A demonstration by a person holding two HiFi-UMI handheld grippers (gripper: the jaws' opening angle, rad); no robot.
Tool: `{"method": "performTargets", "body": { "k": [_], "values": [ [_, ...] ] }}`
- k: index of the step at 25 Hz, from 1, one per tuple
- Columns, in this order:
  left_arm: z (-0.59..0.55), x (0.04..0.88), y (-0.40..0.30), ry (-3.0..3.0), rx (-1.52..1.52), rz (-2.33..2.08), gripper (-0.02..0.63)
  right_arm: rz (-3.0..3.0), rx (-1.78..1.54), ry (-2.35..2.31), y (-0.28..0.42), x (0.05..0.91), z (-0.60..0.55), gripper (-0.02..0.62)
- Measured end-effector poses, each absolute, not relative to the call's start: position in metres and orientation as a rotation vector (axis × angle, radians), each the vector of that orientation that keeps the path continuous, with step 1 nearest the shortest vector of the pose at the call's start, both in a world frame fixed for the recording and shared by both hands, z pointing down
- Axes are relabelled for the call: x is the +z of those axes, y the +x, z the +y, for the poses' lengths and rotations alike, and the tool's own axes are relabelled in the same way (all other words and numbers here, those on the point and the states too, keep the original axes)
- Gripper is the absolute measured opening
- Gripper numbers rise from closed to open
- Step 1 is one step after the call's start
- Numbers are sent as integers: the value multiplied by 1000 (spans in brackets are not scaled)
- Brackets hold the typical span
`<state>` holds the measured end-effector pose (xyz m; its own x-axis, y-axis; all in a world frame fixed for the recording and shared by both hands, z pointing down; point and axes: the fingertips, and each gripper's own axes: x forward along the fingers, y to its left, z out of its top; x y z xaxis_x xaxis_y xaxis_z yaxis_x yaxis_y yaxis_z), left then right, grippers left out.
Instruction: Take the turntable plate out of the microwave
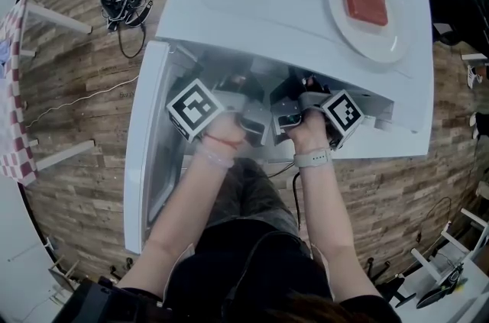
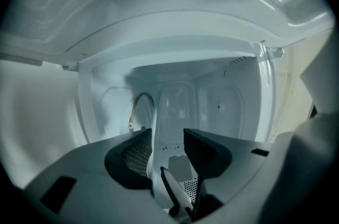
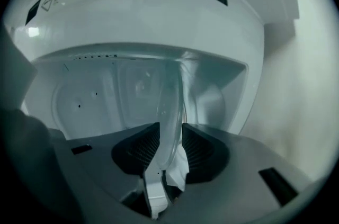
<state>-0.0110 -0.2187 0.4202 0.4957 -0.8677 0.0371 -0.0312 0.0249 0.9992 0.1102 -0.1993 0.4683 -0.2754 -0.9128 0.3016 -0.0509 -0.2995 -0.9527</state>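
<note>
Pale wood planking covers the floor [image 1: 84, 184], and a white microwave [image 1: 290, 1] stands on it with its door [image 1: 149, 161] swung out to the left.

The turntable plate [image 3: 170, 106] is inside the cavity, standing almost on edge rather than lying flat. The right gripper [image 3: 170, 133] has its ribbed black pads drawn in narrow against both faces of the rim. The left gripper [image 2: 168, 135] appears to be clamped on another part of the plate in the same way, though the glass is harder to make out there.

The plate is clear, smooth glass, a thin disc with a rounded, thicker lip. It is probably heavy and slippery. I would keep both grips even, move the hands as a pair, and draw the disc straight out towards the body. The lip should stay clear of the cavity ceiling and the door frame. Twisting one hand against the other could lever the glass out of the pads.

The cavity walls are glossy white enamel with soft pressed panels. On the roof sits a white dish [image 1: 374, 46] holding a red block [image 1: 365, 1].
</note>
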Motion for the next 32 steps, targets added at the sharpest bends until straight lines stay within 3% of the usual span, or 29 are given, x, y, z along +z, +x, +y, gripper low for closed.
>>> {"method": "performTargets", "body": {
  "k": [2,4,7,32],
  "values": [
    [-216,427,-11,1404,-747,-868,178,1237,-1647,-1303,113,471,-200,126],
    [-213,433,-11,1411,-712,-879,178,1233,-1636,-1319,115,473,-199,63],
    [-208,443,-7,1400,-680,-877,178,1231,-1606,-1336,120,474,-196,50],
    [-165,486,4,1316,-618,-821,179,1313,-1611,-1260,111,469,-154,48]
  ]
}}
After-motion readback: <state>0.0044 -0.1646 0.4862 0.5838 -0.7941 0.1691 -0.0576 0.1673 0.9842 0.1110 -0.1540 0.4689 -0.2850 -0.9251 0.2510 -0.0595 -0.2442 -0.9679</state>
